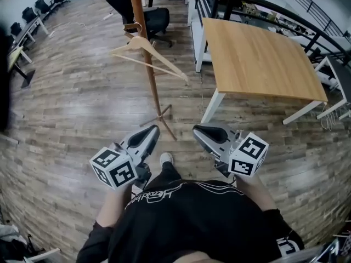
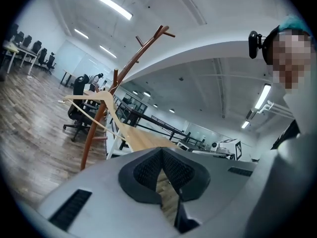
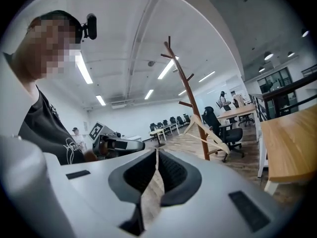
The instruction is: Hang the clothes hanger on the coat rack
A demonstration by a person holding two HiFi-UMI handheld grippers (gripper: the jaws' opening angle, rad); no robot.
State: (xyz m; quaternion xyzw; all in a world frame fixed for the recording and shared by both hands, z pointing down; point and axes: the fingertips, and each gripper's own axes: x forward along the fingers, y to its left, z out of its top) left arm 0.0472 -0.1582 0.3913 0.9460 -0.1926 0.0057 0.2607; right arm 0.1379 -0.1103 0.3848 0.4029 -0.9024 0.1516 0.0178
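The left gripper (image 1: 153, 130) is held low in front of the person, its jaws closed together on nothing; ahead, the wooden clothes hanger (image 1: 143, 46) hangs on the coat rack (image 1: 149, 73), its hook up against the pole and its bar slanting down to the right over the wooden floor (image 1: 77, 97); the right gripper (image 1: 198, 130) has its jaws shut and empty too; further right stands a bare desk (image 1: 258, 53).

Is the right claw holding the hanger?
No, the hanger hangs on the rack ahead, while the right claw is shut with nothing between its jaws.
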